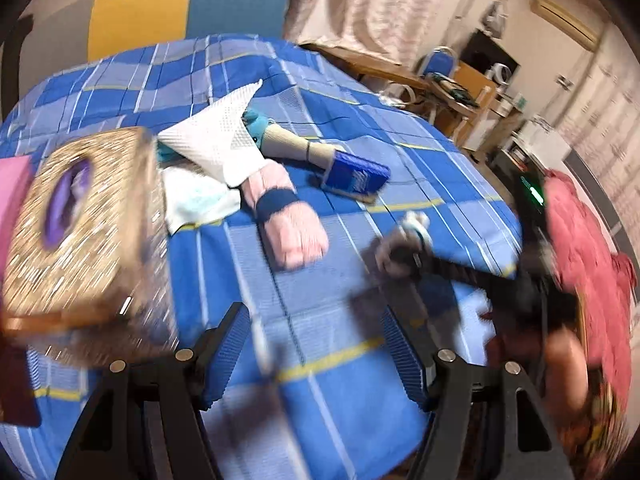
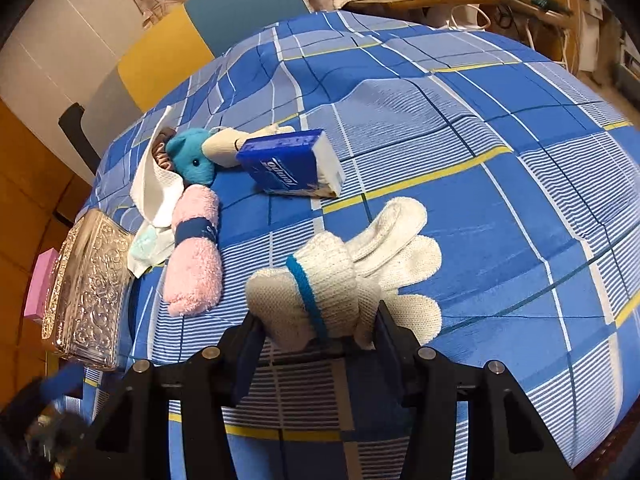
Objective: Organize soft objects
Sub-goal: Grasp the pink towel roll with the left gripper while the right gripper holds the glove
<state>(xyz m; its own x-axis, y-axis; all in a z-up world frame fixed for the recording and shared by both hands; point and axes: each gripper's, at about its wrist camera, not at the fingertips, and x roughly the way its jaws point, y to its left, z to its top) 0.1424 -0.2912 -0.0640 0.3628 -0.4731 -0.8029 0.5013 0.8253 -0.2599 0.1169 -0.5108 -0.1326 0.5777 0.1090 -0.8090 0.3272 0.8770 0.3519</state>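
On the blue checked bedspread point(image 2: 500, 208), my right gripper point(image 2: 318, 340) is shut on a bundle of white knit gloves point(image 2: 328, 280) with a blue cuff band. In the left wrist view the gloves point(image 1: 404, 236) show blurred at the right. My left gripper point(image 1: 316, 352) hangs open over the bedspread point(image 1: 340, 408), nothing between its fingers. A rolled pink towel point(image 2: 196, 256) point(image 1: 288, 224) with a dark band lies left of the gloves. Behind it are a white cloth point(image 2: 156, 184) point(image 1: 216, 144), a blue plush toy point(image 2: 192, 156) point(image 1: 256, 124) and a blue tissue pack point(image 2: 288, 160) point(image 1: 356, 178).
A glittery gold box point(image 1: 88, 232) point(image 2: 88, 288) stands at the bed's left edge, close to my left gripper, with a pink box point(image 2: 38, 288) beside it. A crumpled red blanket point(image 1: 580, 248) lies at the right. Behind the bed are a yellow and blue headboard point(image 2: 200, 28) and a wooden desk point(image 1: 372, 64).
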